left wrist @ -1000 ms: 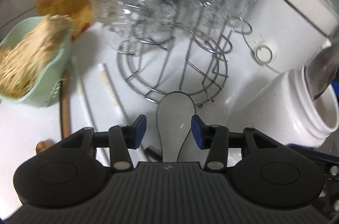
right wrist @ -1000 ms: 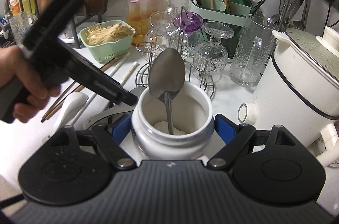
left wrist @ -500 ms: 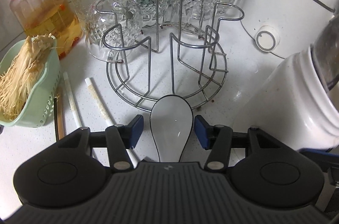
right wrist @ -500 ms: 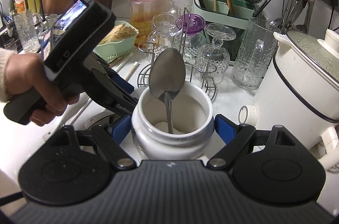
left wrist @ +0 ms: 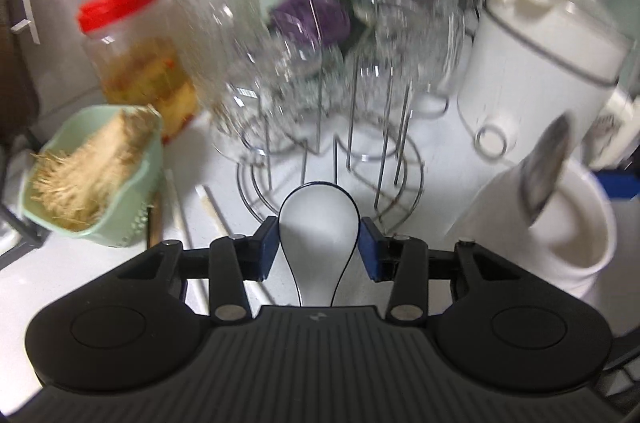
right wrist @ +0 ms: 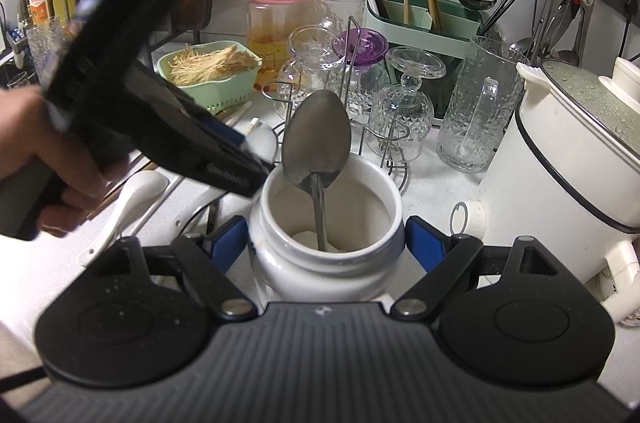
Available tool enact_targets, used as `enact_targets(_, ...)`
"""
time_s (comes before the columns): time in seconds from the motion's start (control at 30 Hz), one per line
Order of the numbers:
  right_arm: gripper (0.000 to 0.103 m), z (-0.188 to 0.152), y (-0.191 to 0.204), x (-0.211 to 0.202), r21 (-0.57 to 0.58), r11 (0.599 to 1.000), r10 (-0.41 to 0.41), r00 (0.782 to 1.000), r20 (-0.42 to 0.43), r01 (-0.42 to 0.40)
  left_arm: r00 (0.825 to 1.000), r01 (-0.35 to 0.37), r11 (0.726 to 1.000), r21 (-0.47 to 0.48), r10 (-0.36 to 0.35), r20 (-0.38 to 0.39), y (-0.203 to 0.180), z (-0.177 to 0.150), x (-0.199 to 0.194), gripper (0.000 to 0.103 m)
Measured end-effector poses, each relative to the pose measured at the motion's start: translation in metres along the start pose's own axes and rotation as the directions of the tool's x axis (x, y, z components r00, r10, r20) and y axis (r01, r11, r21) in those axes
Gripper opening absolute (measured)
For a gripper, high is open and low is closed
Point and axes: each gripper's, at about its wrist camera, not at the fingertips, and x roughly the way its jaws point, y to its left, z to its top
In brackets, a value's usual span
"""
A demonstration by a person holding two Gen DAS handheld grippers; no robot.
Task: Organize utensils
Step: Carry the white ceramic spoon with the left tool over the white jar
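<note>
A white ceramic spoon [left wrist: 318, 223] lies bowl-forward between the blue pads of my left gripper [left wrist: 318, 247]. The jaws are closing, the pads touch both sides of the bowl, and the spoon is raised off the counter. My right gripper [right wrist: 324, 243] is shut on a white ceramic jar [right wrist: 324, 267], its pads pressing on both sides. A metal spoon [right wrist: 316, 143] stands in the jar with its bowl up. In the right wrist view a hand holds the left gripper [right wrist: 256, 159] just left of the jar. A second white spoon [right wrist: 132, 195] lies on the counter.
A wire rack [right wrist: 384, 143] with upturned glasses stands behind the jar. A green holder [right wrist: 420, 19] with chopsticks is at the back. A red-lidded jar [right wrist: 280, 23] and a green basket [right wrist: 208, 71] are at the left, a white cooker [right wrist: 560, 163] and a glass pitcher [right wrist: 476, 111] at the right.
The left gripper rose and tilted upward, and its pads narrowed onto the white spoon, which came up with it. The right gripper and jar stayed still.
</note>
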Motion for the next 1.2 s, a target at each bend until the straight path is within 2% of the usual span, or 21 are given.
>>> enact_targets(0.13, 0.088, 0.0, 0.001, 0.001, -0.005, 1.0, -0.004, 1.0, 0.006, 0.004, 0.998, -0.018, 0.998, -0.052, 0.021, 0.054, -0.002, -0.001, -0.026, 0.048)
enact_targets(0.33, 0.088, 0.003, 0.004, 0.004, -0.017, 1.0, -0.001, 1.0, 0.011, 0.002, 0.995, -0.026, 0.992, -0.126, 0.037, 0.088, 0.001, -0.007, -0.049, 0.048)
enact_targets(0.63, 0.089, 0.004, 0.006, 0.006, -0.031, 1.0, 0.003, 1.0, 0.008, -0.003, 0.98, -0.046, 0.985, -0.167, 0.077, 0.185, -0.004, 0.004, -0.097, 0.048)
enact_targets(1.0, 0.089, 0.006, 0.017, 0.008, -0.05, 0.999, 0.022, 1.0, 0.018, -0.021, 0.946, 0.025, 0.975, -0.22, 0.047, 0.319, -0.003, 0.032, -0.168, 0.048)
enact_targets(1.2, 0.089, 0.006, 0.022, 0.008, -0.055, 0.998, 0.028, 0.999, 0.023, -0.026, 0.923, 0.144, 0.968, -0.207, -0.056, 0.382, -0.01, 0.043, -0.188, 0.048)
